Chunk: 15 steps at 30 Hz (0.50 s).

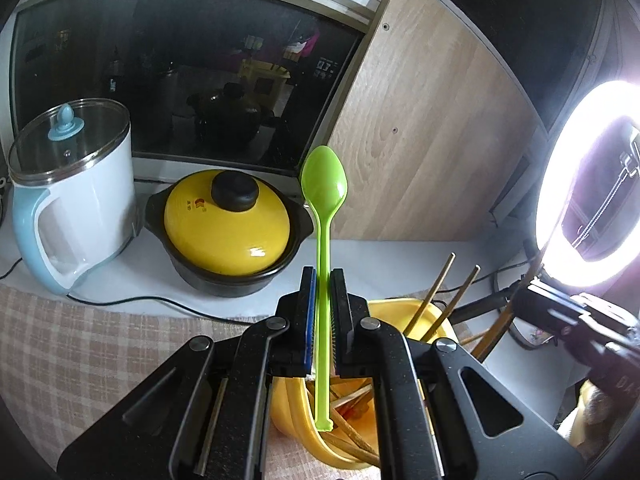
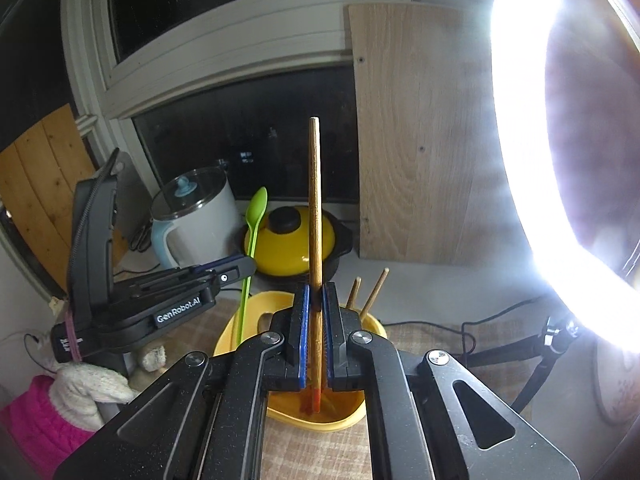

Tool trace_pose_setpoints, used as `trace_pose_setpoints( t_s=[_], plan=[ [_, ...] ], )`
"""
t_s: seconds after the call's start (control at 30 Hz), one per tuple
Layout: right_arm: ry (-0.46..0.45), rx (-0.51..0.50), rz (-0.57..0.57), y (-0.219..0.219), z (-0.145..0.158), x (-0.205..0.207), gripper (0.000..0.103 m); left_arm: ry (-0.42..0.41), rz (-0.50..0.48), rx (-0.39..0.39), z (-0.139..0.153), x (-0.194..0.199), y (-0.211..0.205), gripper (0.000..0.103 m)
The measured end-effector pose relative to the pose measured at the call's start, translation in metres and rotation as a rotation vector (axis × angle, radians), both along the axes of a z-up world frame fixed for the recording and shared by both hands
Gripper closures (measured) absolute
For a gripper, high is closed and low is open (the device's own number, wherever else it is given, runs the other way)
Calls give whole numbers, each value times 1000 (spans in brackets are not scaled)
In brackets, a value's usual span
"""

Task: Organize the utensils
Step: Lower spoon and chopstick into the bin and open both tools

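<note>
Both claws lifting utensils out of the yellow tub

The left claw (image 1: 320,284) pinches the green spoon (image 1: 323,188) mid-handle, bowl up, its tail just over the tub (image 1: 394,306); the right claw (image 2: 316,300) clamps a chopstick (image 2: 315,200) upright, its red tip still inside the tub (likely so neither snags the sticks left leaning there). Behind the tub sit the yellow pot (image 1: 228,224) and kettle (image 1: 76,196).
</note>
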State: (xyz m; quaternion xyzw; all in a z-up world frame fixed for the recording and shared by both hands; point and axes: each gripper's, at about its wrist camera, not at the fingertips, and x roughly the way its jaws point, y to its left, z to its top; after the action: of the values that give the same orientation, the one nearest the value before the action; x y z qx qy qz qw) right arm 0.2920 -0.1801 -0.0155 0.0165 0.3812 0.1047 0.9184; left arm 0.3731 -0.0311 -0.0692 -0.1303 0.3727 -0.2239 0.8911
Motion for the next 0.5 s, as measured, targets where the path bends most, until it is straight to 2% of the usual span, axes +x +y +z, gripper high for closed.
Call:
trace_pose_setpoints(
  t_s=[0.5],
  plan=[
    [122, 48, 2, -7, -45, -3, 98, 5, -56, 25, -5, -17, -9, 98]
  ],
)
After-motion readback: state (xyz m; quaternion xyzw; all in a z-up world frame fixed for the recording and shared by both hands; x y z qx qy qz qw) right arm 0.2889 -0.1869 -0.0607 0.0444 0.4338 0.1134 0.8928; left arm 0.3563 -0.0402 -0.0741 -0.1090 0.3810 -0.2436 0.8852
